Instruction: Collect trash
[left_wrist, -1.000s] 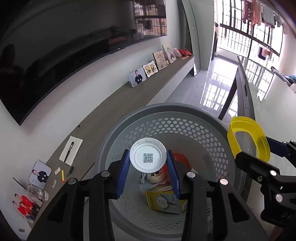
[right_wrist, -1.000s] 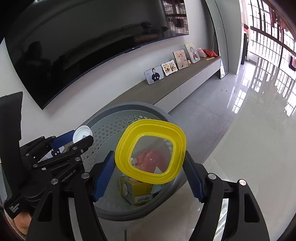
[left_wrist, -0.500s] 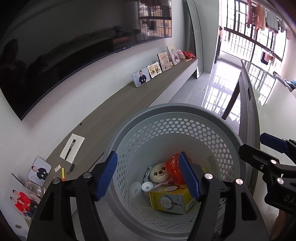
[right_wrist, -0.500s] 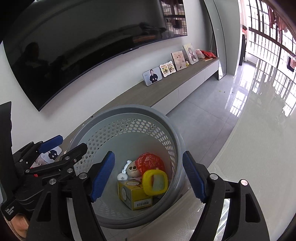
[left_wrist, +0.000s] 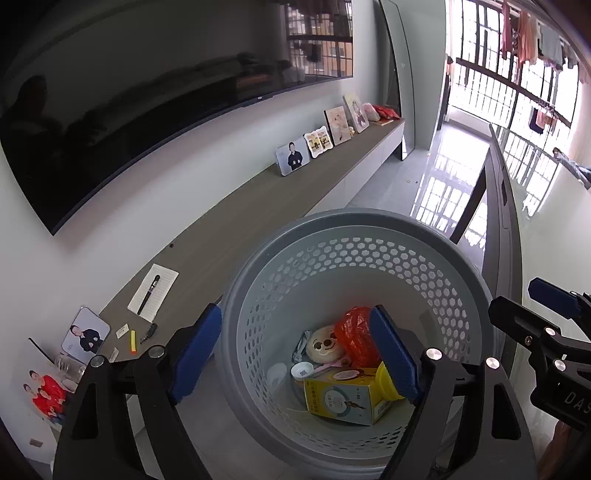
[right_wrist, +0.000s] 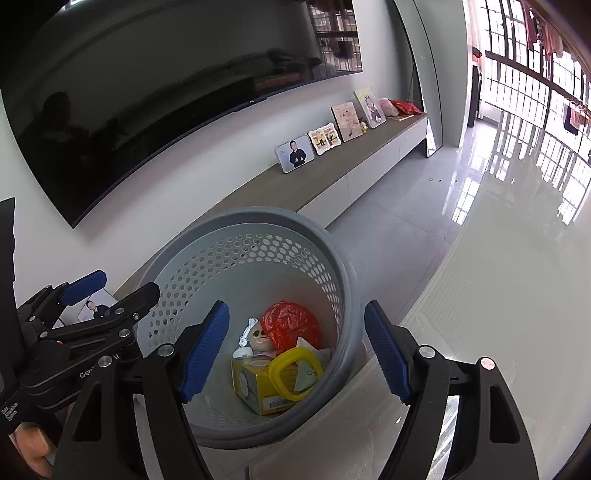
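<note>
Left wrist view: grey perforated basket (left_wrist: 354, 236) on pale tiled floor beside long grey wall console (left_wrist: 236, 229); black wall screen (left_wrist: 147, 92) above; framed photos (left_wrist: 293, 158) at console's far end. Left gripper (left_wrist: 295, 350) over basket, jaws just widened, nothing between; white lid (left_wrist: 302, 369), gripped one second ago, now on basket bottom. Right gripper (right_wrist: 295, 350) released, empty; yellow ring lid (right_wrist: 291, 376), also dropped, leans on yellow box (right_wrist: 258, 387).

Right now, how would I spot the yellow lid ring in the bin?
Look into the round grey perforated basket beside the white table. At its bottom, the yellow lid ring leans on the yellow carton, below the red plastic bag. It is the only hollow frame you can see straight through.
</note>
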